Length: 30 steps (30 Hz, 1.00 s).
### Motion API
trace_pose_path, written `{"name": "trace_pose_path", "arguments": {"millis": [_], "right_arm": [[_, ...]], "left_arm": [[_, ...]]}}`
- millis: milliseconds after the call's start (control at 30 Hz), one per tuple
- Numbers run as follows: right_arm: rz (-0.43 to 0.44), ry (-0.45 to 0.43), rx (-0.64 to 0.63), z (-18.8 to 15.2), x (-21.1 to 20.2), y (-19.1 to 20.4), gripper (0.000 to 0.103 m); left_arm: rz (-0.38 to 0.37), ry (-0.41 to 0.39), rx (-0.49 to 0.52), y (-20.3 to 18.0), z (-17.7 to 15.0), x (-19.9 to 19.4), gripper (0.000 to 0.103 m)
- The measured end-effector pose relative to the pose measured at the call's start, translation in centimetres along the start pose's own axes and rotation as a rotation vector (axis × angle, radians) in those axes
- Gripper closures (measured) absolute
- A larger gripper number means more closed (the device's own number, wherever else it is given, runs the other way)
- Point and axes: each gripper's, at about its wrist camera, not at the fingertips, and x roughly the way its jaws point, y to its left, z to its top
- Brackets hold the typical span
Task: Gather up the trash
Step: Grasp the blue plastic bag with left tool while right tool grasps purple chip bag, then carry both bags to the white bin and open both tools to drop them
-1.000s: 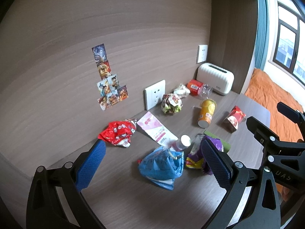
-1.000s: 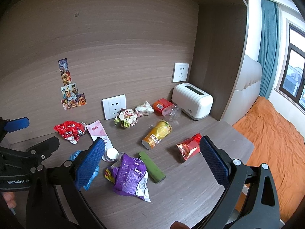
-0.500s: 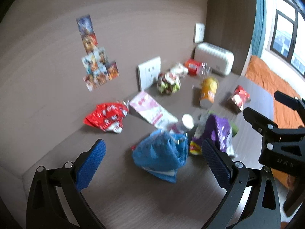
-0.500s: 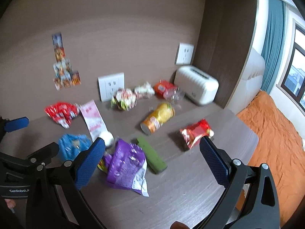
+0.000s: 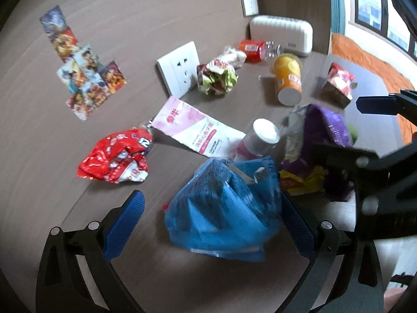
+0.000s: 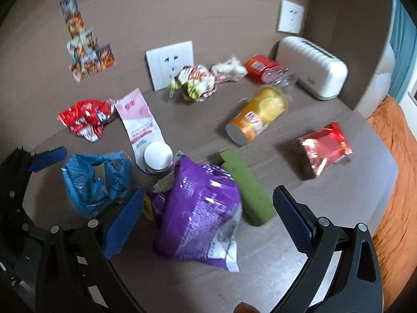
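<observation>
Both jaws are held spread wide and empty. A blue bag (image 5: 224, 203) is bracketed by the left gripper (image 5: 208, 224), a purple bag (image 6: 198, 208) by the right gripper (image 6: 206, 221); both lie on the desk (image 6: 286, 260) among other litter. Approach appears under way; lowering and closing are judged necessary next.

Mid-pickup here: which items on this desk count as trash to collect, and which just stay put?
Trash: blue bag, purple bag, red wrapper, pink pouch, orange can, green box, red snack bag.

Stays: white toaster, wall socket, stickers.
</observation>
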Motion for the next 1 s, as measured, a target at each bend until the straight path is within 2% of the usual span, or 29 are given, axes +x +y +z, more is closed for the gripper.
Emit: {"name": "trace_pose_path", "arguments": {"millis": [33, 167, 267, 300, 333, 500, 733, 833, 1000], "right_arm": [[-0.008, 0.009, -0.013, 0.0, 0.4, 0.3, 0.005], [-0.031, 0.058, -0.063, -0.1, 2.2, 1.1, 0.027], [-0.019, 0.067, -0.06, -0.2, 2.5, 1.2, 0.029], [-0.018, 0.065, -0.062, -0.2, 2.4, 1.2, 0.03], [-0.019, 0.063, -0.062, -0.1, 2.3, 1.2, 0.031], [-0.022, 0.042, -0.047, 0.1, 0.8, 1.0, 0.031], [-0.036, -0.054, 0.015, -0.1, -3.2, -0.7, 0.031], [-0.064, -0.086, 0.071, -0.8, -5.1, -2.6, 0.031], [-0.127, -0.116, 0.225, -3.7, -8.7, -7.7, 0.031]], "left_arm": [[-0.002, 0.008, -0.001, 0.1, 0.1, 0.6, 0.005], [-0.009, 0.032, -0.007, 0.2, 0.3, 2.1, 0.005], [-0.014, 0.043, -0.014, 0.1, 0.1, 2.7, 0.008], [-0.016, 0.047, -0.018, 0.1, 0.0, 2.9, 0.017], [-0.019, 0.054, -0.024, 0.2, 0.0, 3.0, 0.018], [-0.017, 0.036, -0.037, 0.2, 0.0, 2.5, 0.019], [-0.02, -0.015, -0.031, -0.3, 0.2, -1.4, 0.019], [-0.052, -0.049, -0.01, -1.6, 0.5, -3.7, 0.019], [-0.181, -0.103, 0.074, -6.4, 1.6, -5.8, 0.019]]}}
